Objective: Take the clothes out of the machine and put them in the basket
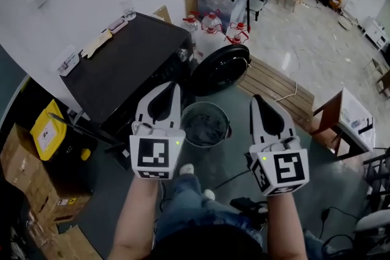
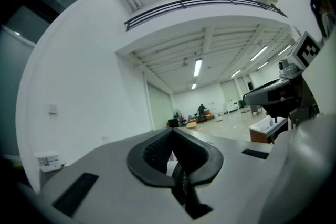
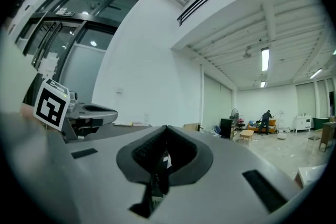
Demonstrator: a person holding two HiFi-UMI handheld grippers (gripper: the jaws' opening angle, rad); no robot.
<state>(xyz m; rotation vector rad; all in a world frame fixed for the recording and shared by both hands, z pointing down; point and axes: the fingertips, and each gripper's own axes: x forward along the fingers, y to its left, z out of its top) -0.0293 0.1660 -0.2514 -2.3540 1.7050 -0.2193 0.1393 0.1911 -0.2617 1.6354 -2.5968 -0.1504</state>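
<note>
My left gripper (image 1: 175, 88) and right gripper (image 1: 256, 99) held level, both pairs of jaws closed on nothing, grey basket (image 1: 224, 120) below between them, black machine (image 1: 131, 61) beside it, door (image 1: 220, 69) open

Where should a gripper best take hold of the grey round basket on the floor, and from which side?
The basket is likely best taken by its thin rim, from above. It stands upright with its mouth open upward, so one jaw can go inside the wall and one outside.

Black machine (image 1: 131, 64), door (image 1: 220, 69) open — basket (image 1: 205, 104) beside.
</note>
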